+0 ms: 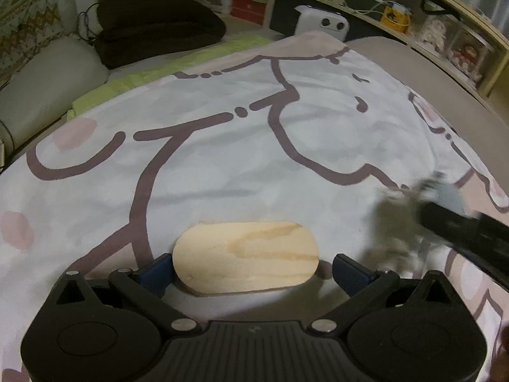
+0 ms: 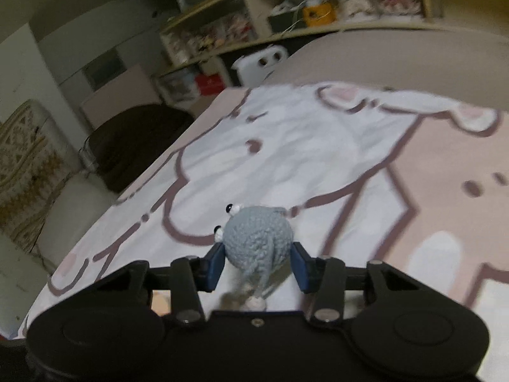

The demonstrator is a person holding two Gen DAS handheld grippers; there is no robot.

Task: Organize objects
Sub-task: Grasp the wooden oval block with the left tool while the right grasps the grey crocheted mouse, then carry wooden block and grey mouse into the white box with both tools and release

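We have the right tool (image 2: 257, 264) clamped on the grey knitted toy (image 2: 256, 242), both pads against its round body, above the bed cover (image 2: 318, 159). The left tool (image 1: 246, 269) stands apart around the oval wooden board (image 1: 245, 258) lying on the cover, its right pad clear. To do this well, we hold the soft toy gently and carry it low and steady.

A cartoon-print blanket (image 1: 222, 165) in white and pink with thick brown outlines covered the bed. Beyond its far edge lay a dark brown cushion (image 1: 159, 25), a pale grey pillow (image 1: 47, 86) beside it, and a strip of green sheet (image 1: 152, 76). A white device (image 1: 321, 22) (two round dark openings on its front) stood near cluttered shelves (image 1: 429, 25) along the wall.
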